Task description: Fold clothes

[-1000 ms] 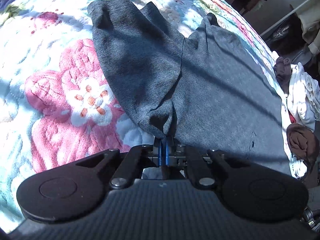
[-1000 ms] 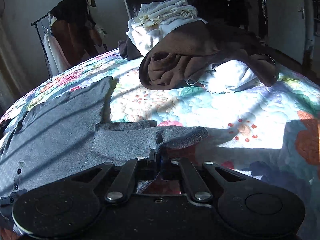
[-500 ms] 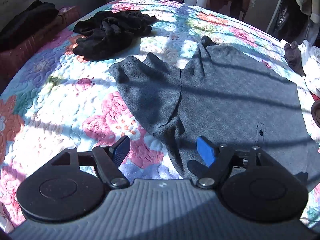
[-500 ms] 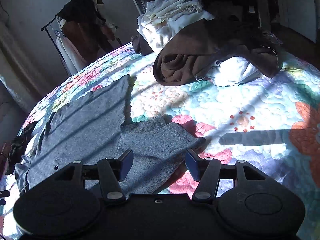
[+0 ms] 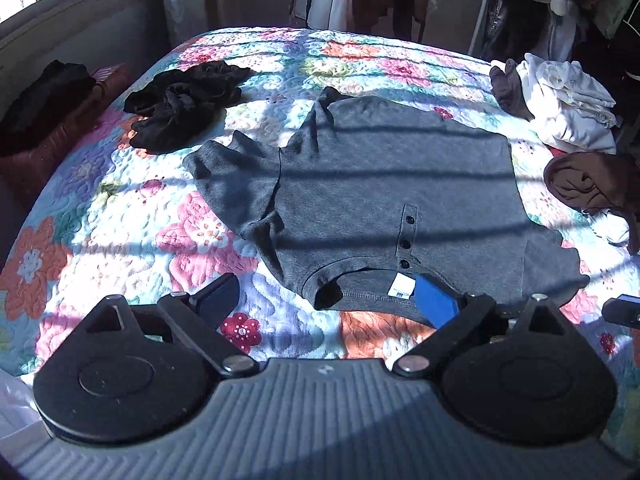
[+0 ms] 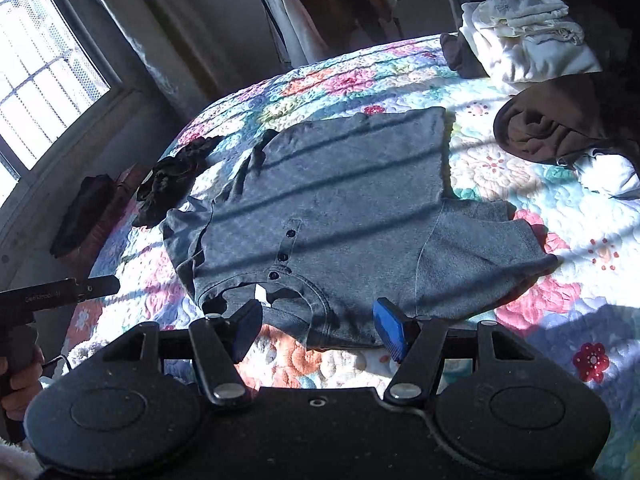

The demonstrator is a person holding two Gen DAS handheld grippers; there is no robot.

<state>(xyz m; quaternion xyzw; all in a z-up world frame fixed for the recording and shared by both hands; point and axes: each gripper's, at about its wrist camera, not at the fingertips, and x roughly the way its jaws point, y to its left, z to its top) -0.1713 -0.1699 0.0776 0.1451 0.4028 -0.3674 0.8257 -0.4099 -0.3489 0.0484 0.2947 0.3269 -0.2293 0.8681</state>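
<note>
Sunlit floral quilt (image 5: 200,240) holds the grey shirt (image 5: 380,200) spread flat, unfolded; left gripper (image 5: 328,300) still opening and right gripper (image 6: 320,324) spread, both empty.

Bedroom: quilted bed (image 5: 280,64), clothes rack (image 6: 288,12)

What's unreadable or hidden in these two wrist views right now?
- White neck label of the grey buttoned shirt: print too small in both views.
- Shirt's near collar edge: covered by the left gripper in the left view and the right gripper in the right.
- Brown garment: cut by the right edge in both views.
- Black clothes heap: too dark to count pieces.
</note>
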